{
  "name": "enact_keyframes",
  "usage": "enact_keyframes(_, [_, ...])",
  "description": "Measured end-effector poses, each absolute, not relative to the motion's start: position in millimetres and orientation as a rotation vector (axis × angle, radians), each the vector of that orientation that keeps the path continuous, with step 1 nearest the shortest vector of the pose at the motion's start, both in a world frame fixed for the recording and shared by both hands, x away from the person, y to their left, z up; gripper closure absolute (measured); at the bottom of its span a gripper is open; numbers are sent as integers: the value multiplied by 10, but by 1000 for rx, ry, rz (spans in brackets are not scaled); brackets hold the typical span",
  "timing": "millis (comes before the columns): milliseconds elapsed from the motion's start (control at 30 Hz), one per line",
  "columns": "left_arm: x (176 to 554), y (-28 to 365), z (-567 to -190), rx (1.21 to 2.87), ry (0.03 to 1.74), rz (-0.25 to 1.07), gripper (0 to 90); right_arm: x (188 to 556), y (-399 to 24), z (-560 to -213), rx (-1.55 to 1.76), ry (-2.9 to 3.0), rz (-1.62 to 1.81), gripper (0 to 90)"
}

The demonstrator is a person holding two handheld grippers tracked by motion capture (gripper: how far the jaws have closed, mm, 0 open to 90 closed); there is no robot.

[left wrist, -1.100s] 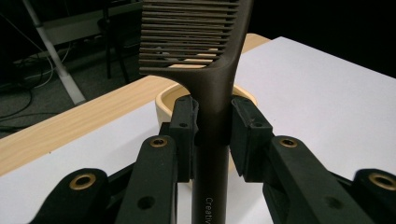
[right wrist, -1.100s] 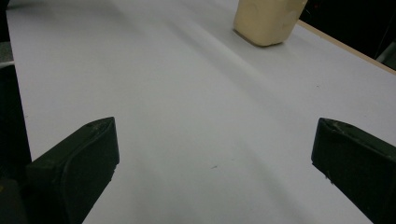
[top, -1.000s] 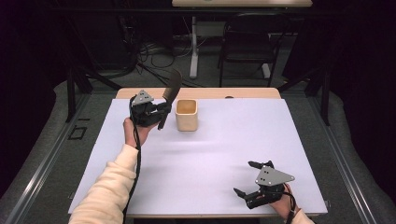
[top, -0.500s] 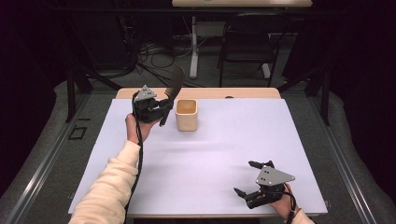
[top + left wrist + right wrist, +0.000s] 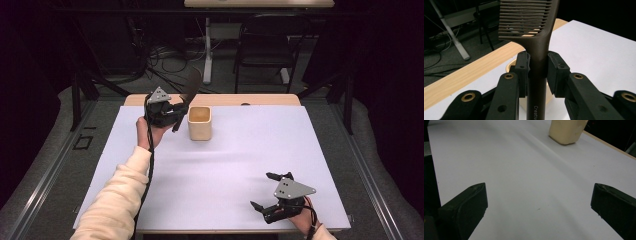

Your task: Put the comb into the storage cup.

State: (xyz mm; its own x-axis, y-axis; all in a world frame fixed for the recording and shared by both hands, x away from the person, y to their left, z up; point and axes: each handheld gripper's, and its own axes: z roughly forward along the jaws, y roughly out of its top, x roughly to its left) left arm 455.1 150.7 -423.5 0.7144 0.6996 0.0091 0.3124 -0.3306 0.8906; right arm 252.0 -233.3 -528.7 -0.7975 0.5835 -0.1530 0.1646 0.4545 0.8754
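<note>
High view: left gripper (image 5: 176, 111) raised over the far left part of the table (image 5: 225, 165), held in the person's left hand (image 5: 150, 131), cream sleeve (image 5: 117, 197) coming in from the near left. Its jaws are clamped on the handle of a dark brown comb (image 5: 186, 97); the toothed end sticks up and away, past the table's far edge in this view. Comb sits just left of the cup (image 5: 200, 123), a cream square cup standing upright on the white cover at far centre; whether comb and cup touch can't be told from here. Left gripper view: comb (image 5: 537, 47) handle runs up between the two pads (image 5: 522, 67), both pressed against it, teeth at the top pointing left, cup (image 5: 510, 66) rim peeking out behind the left jaw, wooden table edge (image 5: 474, 75) beyond. Right gripper (image 5: 270, 191) rests low at the near right of the table, well apart from the cup, grey plate on top, jaws spread wide with nothing between them. Right gripper view: both black jaws far apart at the bottom corners, bare white cover (image 5: 524, 182) between, cup (image 5: 567, 131) far off at the top right.
</note>
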Motion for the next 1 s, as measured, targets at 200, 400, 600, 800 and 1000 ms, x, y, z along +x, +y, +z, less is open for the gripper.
enact_keyframes(200, [4585,1460,-4211,1938,759,493,722,2517,-2334,-5287,631,2269,1302,3])
enact_keyframes(400, [4625,1401,-4199,1931,747,492,722,2515,-2336,-5286,627,2273,1298,3])
enact_keyframes(600, [4657,1347,-4188,1947,733,497,722,2514,-2338,-5286,627,2272,1298,2])
enact_keyframes(800, [4683,1314,-4167,1944,724,498,722,2513,-2340,-5285,627,2272,1296,3])
enact_keyframes(1000, [4710,1290,-4151,1936,727,501,722,2512,-2341,-5286,628,2273,1296,3])
